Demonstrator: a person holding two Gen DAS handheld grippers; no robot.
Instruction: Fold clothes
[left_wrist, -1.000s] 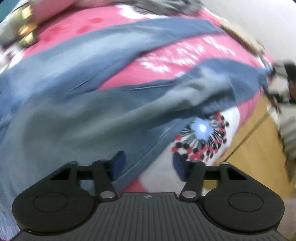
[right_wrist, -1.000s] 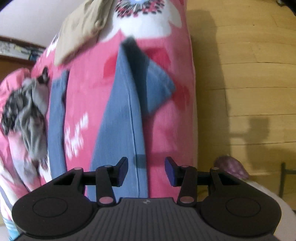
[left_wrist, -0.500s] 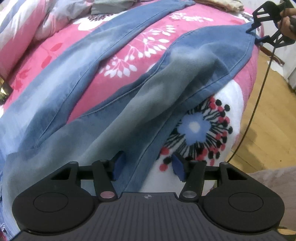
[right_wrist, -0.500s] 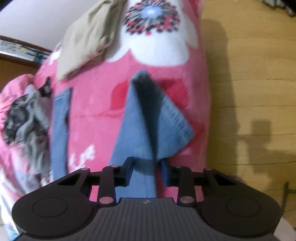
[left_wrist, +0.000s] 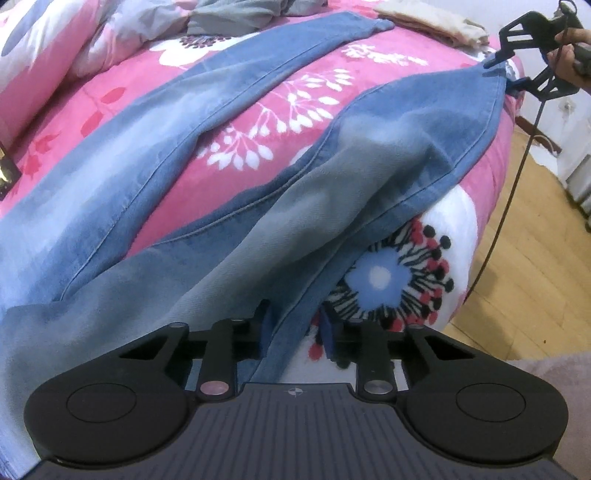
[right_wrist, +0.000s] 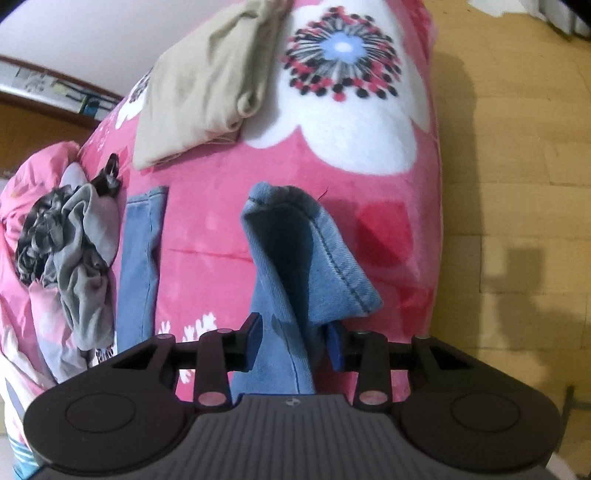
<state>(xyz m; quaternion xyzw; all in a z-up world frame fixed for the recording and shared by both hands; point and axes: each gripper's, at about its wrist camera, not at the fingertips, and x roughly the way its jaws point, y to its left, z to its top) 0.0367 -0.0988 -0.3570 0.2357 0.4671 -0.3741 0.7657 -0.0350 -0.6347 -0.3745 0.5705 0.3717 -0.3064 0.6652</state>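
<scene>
Blue jeans lie spread on a pink floral blanket, legs running away from me in the left wrist view. My left gripper straddles the near leg's outer seam edge; its jaws are closing, and a strip of blanket still shows beside the right pad. My right gripper pinches that leg's hem, which stands lifted and folded off the blanket; its jaws are easing open slightly with the denim bunched between them. The right gripper also appears far right in the left wrist view, held by a hand.
A folded beige garment and a crumpled grey one lie near the jeans' other leg hem. A pink and white quilt is bunched at the back. Wooden floor runs along the bed's edge, and a cable hangs there.
The left gripper's jaws narrowed around the denim edge as its view steadied. The right gripper went from open above the leg to closed on the hem, which lifted.
</scene>
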